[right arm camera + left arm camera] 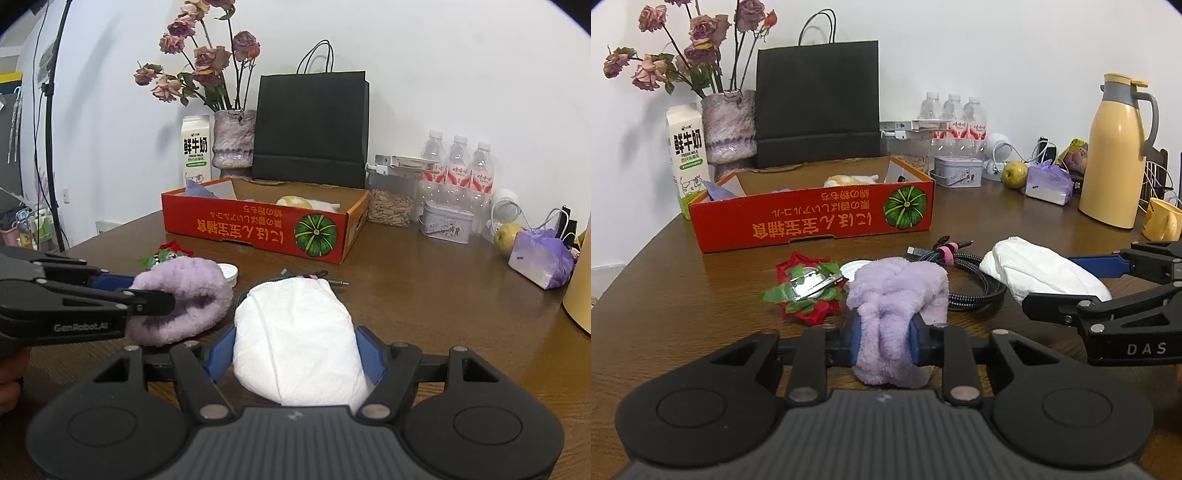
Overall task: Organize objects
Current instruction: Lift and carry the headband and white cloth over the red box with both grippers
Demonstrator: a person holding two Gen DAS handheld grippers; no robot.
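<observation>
Scrunchie, purple and fluffy, is pinched between the blue pads of the left tool, nearest in the left view, resting low on the table. The pads are seen pressing into the plush, so a grip is judged to be made. Just to its right, a white pouch lies between the pads of the right tool; the pads appear to touch both its sides, and it is taken as held, though how firmly cannot be told.

The step in hand is judged to be the pick-up of both soft things at once. Next, a lift clear of the table is called for, then a carry away from the viewer over the near wall of the red box, with release inside. Care would be needed that the cable is not dragged along.

Further out, left of the scrunchie, one red-and-green flower clip and one white lid are seen; behind the pouch, one coiled braided cable. Beyond these stands the one open box, with a few things already in it, not clearly countable. At the far edge are counted one milk carton, one vase, one black bag, three bottles, one tin, one pear, one yellow flask and one mug.
</observation>
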